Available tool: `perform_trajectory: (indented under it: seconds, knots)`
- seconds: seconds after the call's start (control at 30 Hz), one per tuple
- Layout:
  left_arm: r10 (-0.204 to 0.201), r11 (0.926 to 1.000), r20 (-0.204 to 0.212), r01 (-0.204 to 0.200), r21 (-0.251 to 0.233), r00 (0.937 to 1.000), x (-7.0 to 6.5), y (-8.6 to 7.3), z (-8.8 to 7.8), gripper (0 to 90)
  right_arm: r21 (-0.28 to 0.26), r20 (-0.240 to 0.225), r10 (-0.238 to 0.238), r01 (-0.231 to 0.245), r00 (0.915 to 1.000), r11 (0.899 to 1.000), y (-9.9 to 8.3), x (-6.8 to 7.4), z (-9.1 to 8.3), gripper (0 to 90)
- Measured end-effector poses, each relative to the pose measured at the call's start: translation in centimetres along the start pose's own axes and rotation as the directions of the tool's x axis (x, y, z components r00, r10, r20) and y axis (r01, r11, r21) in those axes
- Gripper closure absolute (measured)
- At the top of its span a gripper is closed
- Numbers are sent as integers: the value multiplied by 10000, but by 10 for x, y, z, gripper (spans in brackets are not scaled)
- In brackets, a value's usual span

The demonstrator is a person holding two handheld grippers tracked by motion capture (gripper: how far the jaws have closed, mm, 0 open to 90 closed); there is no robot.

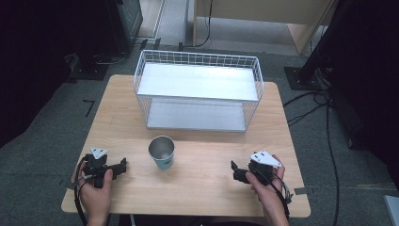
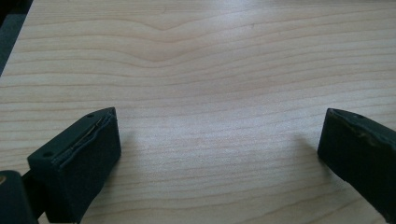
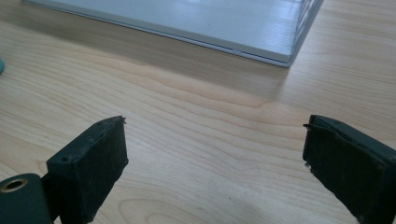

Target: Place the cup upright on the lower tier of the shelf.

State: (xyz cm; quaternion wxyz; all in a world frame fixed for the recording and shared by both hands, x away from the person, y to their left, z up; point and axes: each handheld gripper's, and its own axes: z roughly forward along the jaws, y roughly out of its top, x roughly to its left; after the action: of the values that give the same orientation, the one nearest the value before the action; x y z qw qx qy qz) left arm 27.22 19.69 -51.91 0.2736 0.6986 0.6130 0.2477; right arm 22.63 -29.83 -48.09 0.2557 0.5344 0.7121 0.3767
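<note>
A metal cup is seen upright on the wooden table, centre of the high view, just below the white wire rack that fills the upper middle. The left gripper is held at lower left, well apart from the cup; its jaws are spread wide over bare wood in the left gripper view. The right gripper is held at lower right, jaws likewise wide apart, nothing between them. The rack's lower shelf is shown at the top of the right gripper view.
</note>
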Motion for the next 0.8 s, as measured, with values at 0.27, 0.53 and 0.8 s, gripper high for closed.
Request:
perform_trajectory:
  seconds: [0.27, 0.53, 0.8]
  knots:
    - [-4, 10000, 2, 4, -1, 10000, 0, 0, 0, 0, -70, -353, -486, 484, 9982, 9988, 7, 18, 5, 63]
    - [7, 10000, 0, -7, 6, 10000, 0, 0, 0, 0, -84, -602, -603, 599, 9964, 9982, 12, 35, 12, 63]
    - [8, 10000, -1, -8, 7, 10000, 0, 0, 0, 0, -133, -899, -710, 701, 9934, 9975, 17, 52, 19, 62]
